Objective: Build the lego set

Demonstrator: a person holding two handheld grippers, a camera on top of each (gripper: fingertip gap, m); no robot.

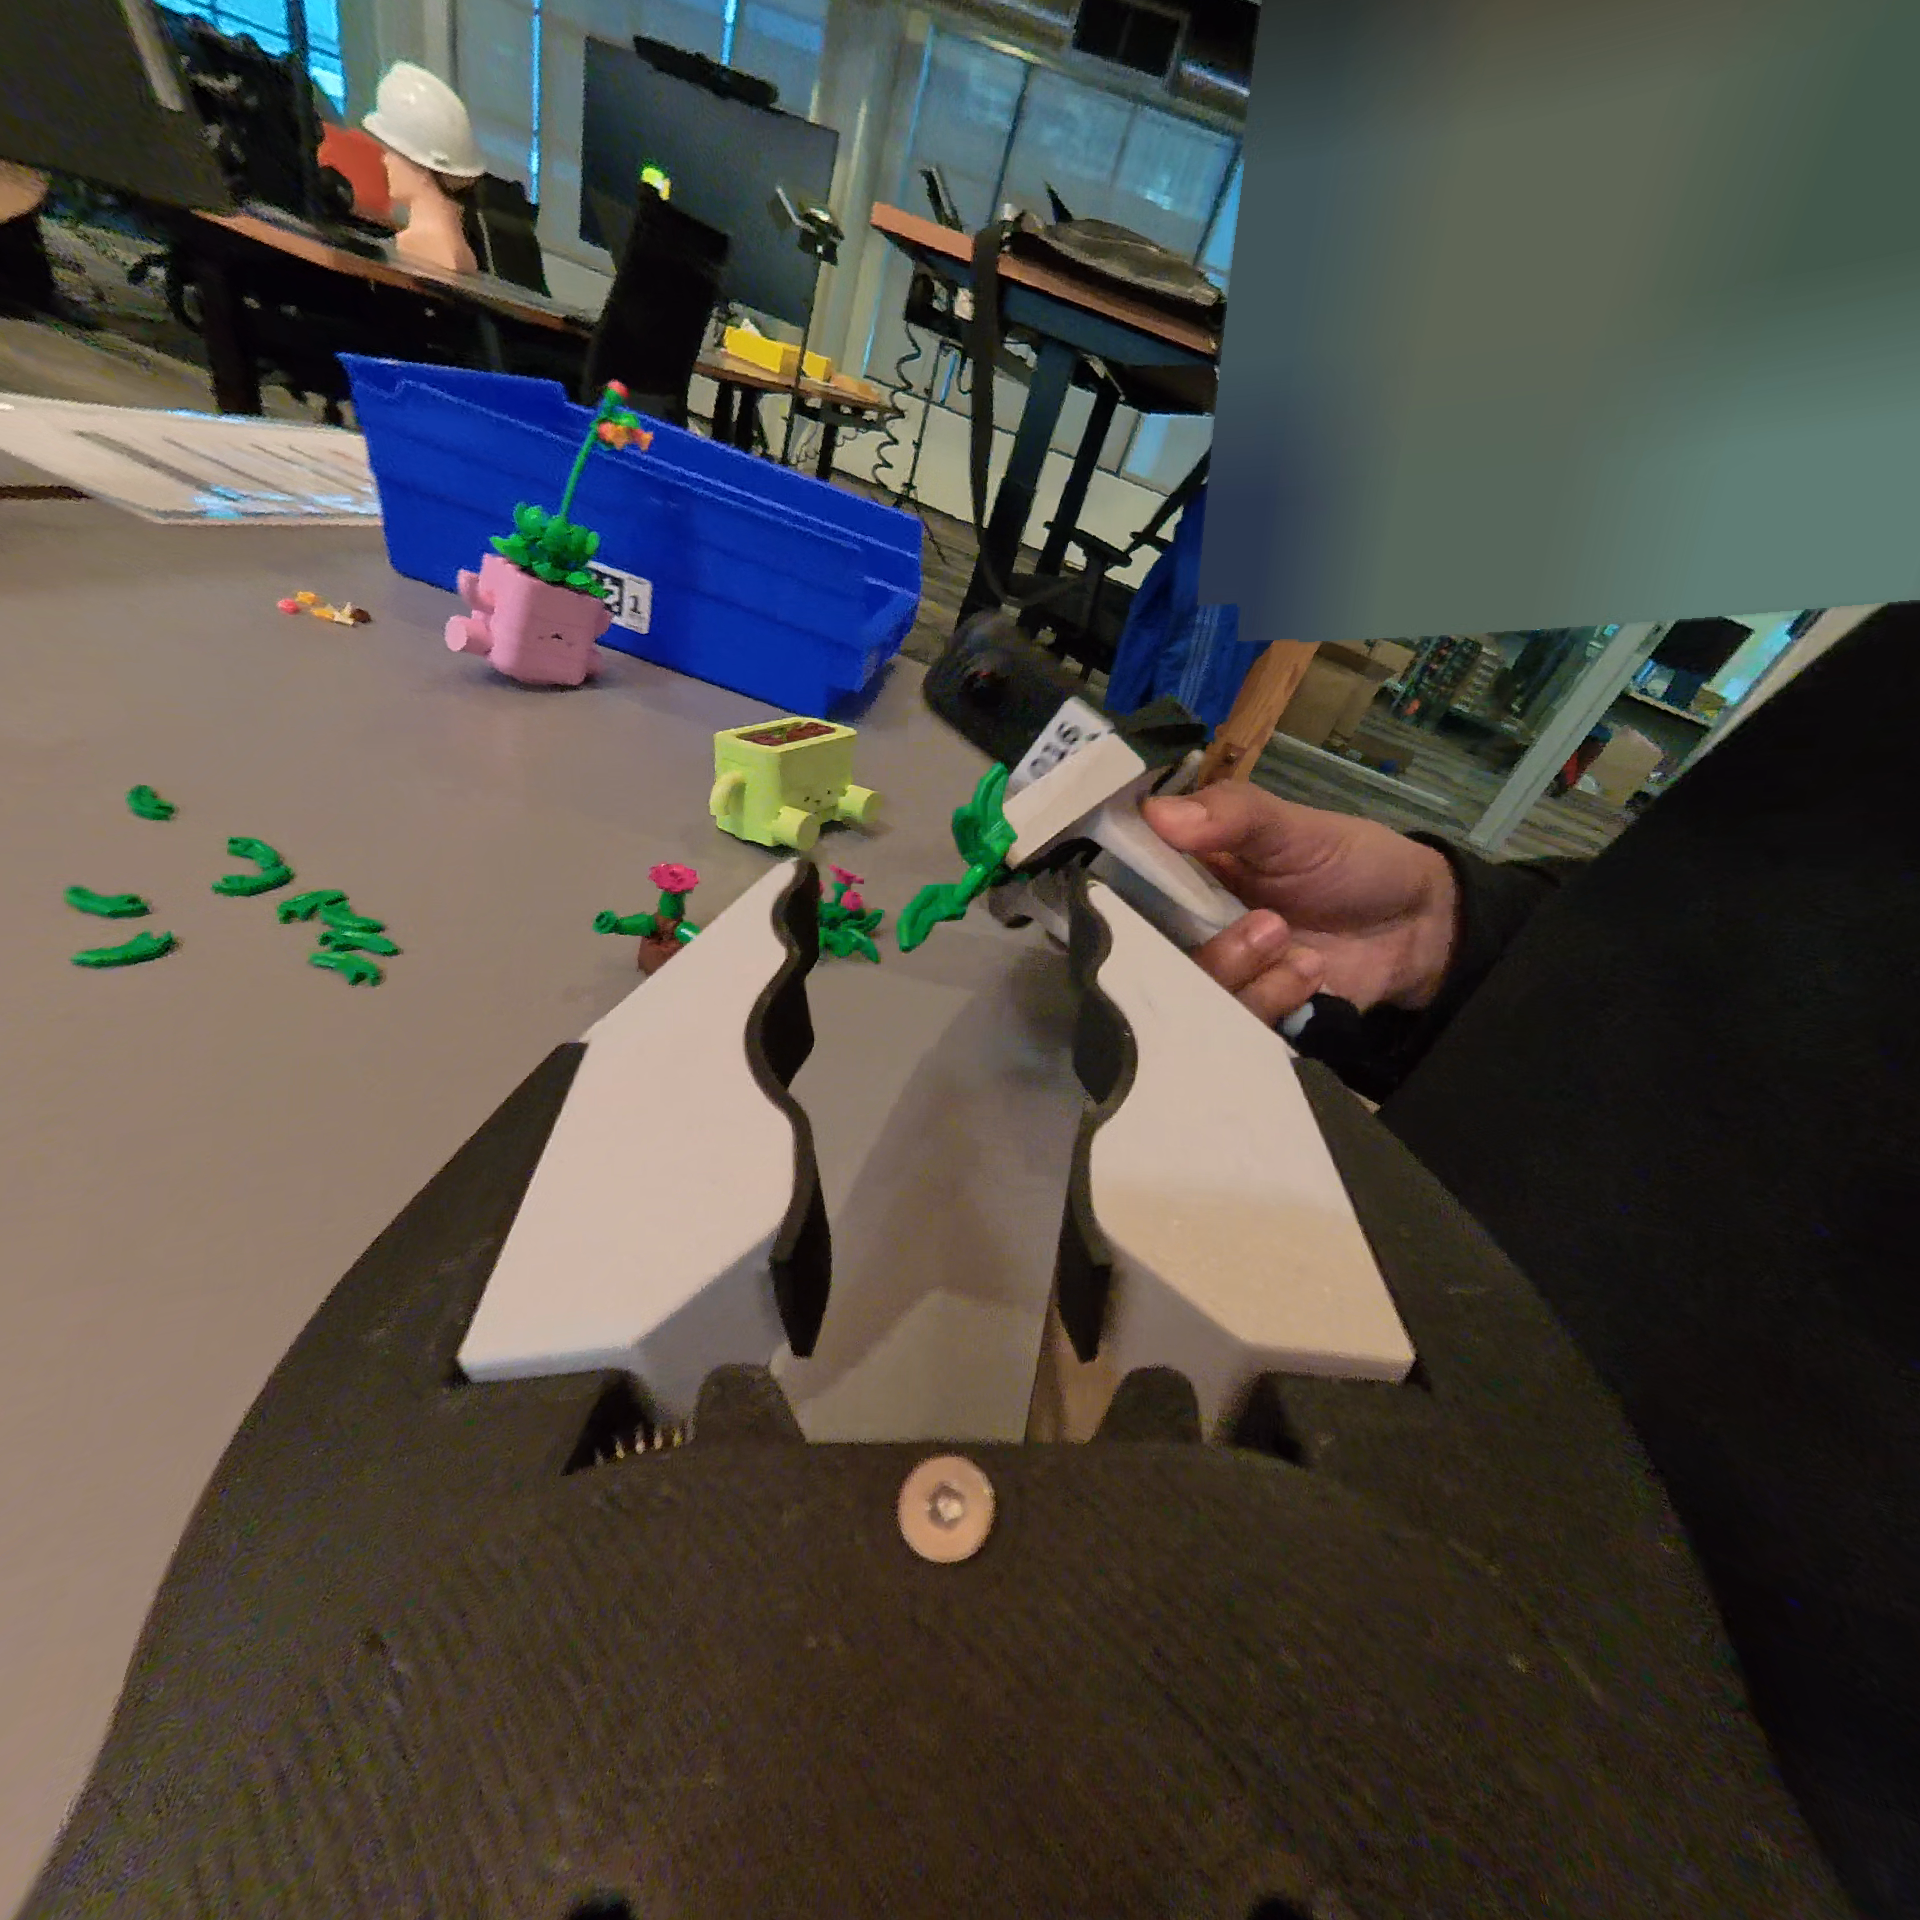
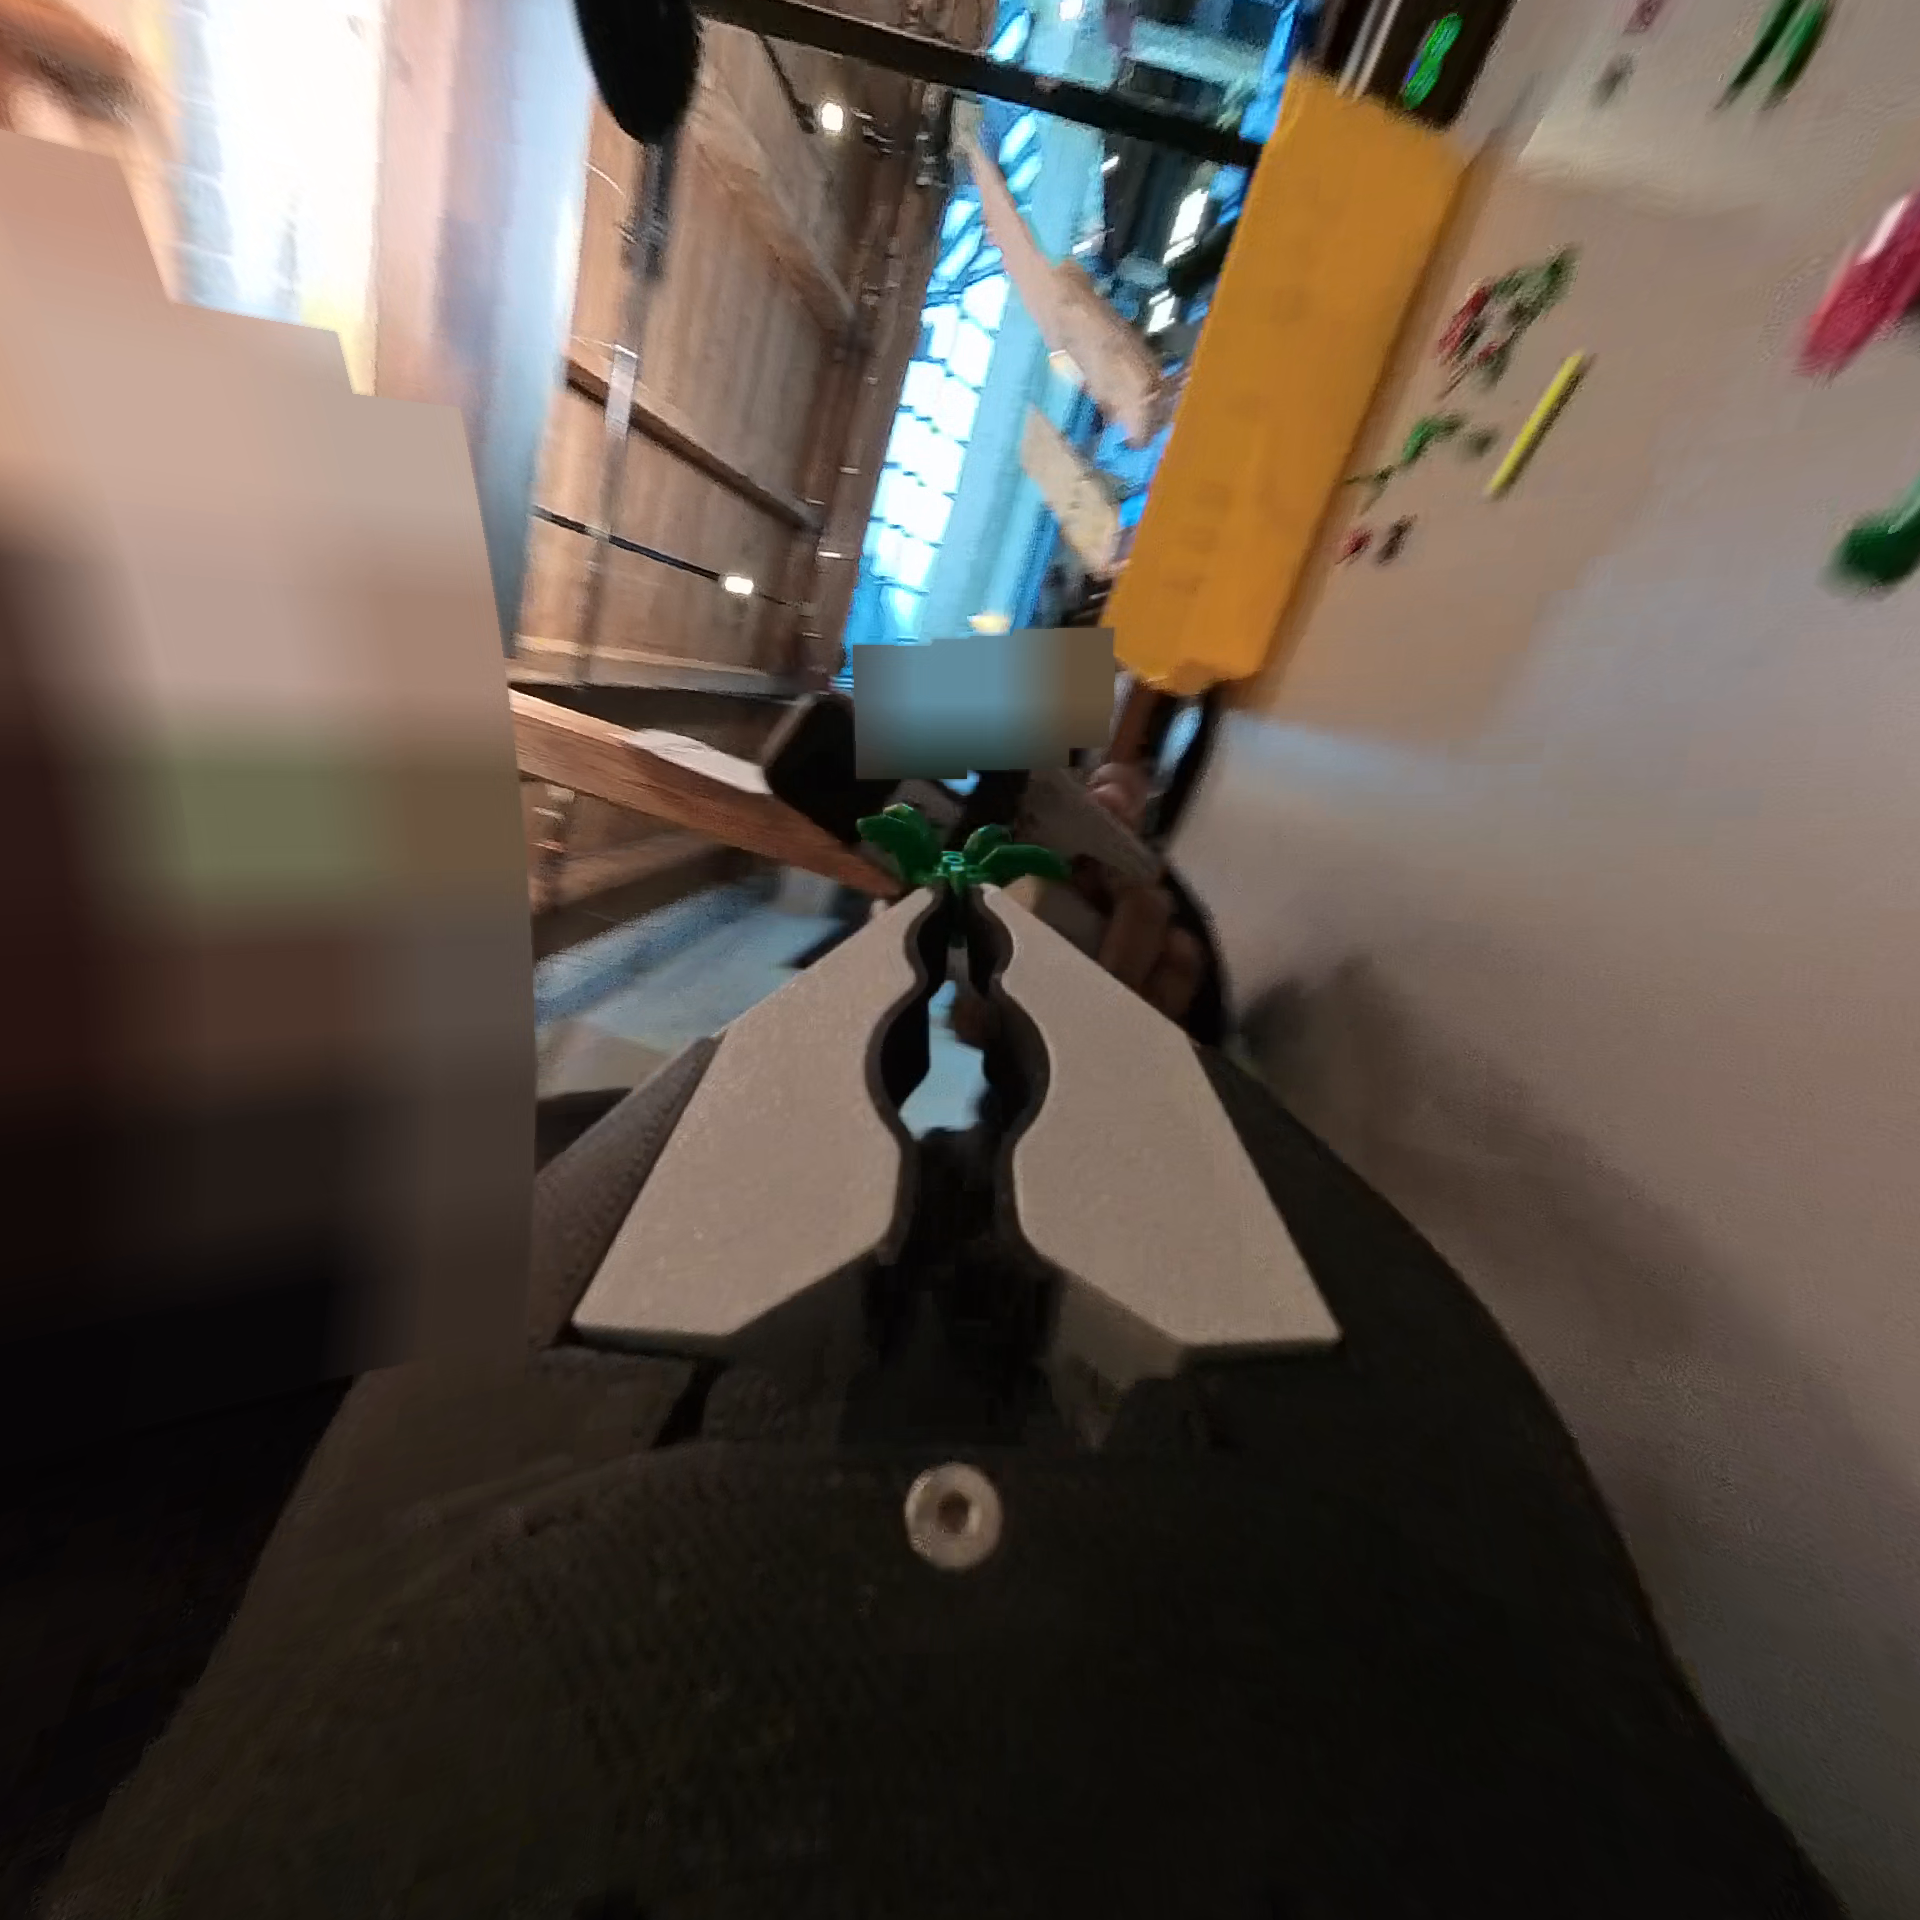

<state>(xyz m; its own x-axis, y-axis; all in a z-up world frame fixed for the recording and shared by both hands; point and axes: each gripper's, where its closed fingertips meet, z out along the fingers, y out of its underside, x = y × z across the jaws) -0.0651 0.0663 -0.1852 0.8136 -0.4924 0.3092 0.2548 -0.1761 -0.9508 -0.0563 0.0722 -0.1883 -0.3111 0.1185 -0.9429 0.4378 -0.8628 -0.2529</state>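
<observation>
Right hand-held gripper pinches a green leaf piece, left hand-held gripper spread — pink pot done, yellow-green pot still empty.

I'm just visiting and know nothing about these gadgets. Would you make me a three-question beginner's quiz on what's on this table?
1. True or false: the left gripper, grey fingers on a black body, holds a piece.
2. Multiple choice: the right gripper grips (A) a loose curved leaf, (B) a green plastic leafy sprig, (C) a pot.
3. Fill in: the pink brick flowerpot with a tall flower stem stands in front of a ____ plastic bin, and the lime-green brick pot has nothing planted in it.

Key: 1 false, its fingers are apart and empty; 2 B; 3 blue.
</observation>
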